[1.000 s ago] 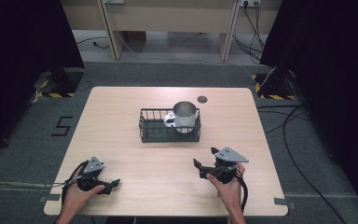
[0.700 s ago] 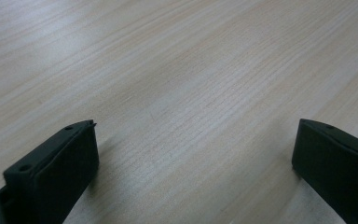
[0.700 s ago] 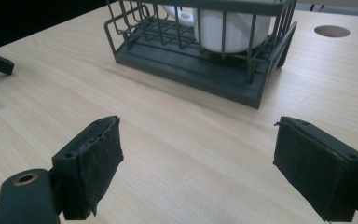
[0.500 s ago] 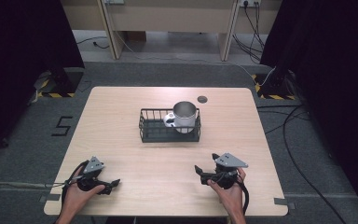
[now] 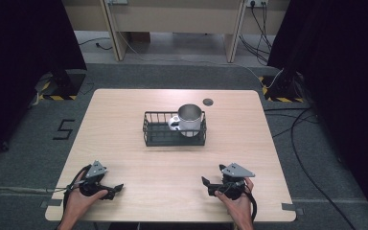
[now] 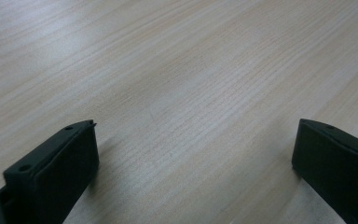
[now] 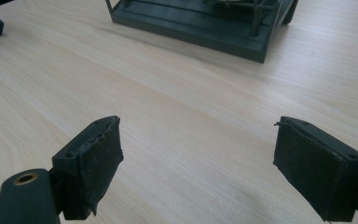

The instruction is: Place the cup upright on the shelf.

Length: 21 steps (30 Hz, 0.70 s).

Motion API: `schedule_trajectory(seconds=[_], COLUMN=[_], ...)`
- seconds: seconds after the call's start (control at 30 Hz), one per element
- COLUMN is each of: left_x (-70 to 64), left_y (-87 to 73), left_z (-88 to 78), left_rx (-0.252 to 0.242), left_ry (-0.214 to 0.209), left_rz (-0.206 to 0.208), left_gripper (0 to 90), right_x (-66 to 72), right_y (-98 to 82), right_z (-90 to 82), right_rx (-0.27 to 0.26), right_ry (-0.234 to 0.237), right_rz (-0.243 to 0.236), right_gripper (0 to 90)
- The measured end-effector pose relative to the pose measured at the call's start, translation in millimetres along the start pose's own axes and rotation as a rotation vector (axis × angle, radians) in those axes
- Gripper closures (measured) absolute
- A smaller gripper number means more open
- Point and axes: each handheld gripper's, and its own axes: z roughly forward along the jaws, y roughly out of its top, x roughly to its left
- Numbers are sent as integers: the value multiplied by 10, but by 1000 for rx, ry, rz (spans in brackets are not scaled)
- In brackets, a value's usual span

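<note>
High view: grippers, left and right, near table front edge.

I note a cup in the right end of the basket at mid tabletop; left gripper near left, right gripper near right.

Bare tabletop left open between both grippers and the basket, wide strips left free to either side of it, its right end taken up by an upright mug, passage from above obstructed there.
</note>
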Motion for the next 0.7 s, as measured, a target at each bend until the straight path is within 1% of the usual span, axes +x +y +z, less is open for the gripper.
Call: schedule_trajectory(seconds=[0.03, 0.53, 0.67, 0.7], left_x=[0, 0, 0, 0], left_y=[0, 0, -1, 0], left_z=[0, 0, 1, 1], left_rx=[0, 0, -1, -1], left_ry=[0, 0, 0, 0], left_rz=[0, -1, 0, 0], left_gripper=[0, 0, 0, 0], right_x=[-5, 8, 14, 17], right_y=[-16, -98, -113, -125], right_z=[-4, -17, -22, -27], right_rx=[5, 32, 38, 43], right_ry=[-3, 9, 13, 11], right_rz=[-6, 5, 2, -5], right_gripper=[153, 153, 153, 153])
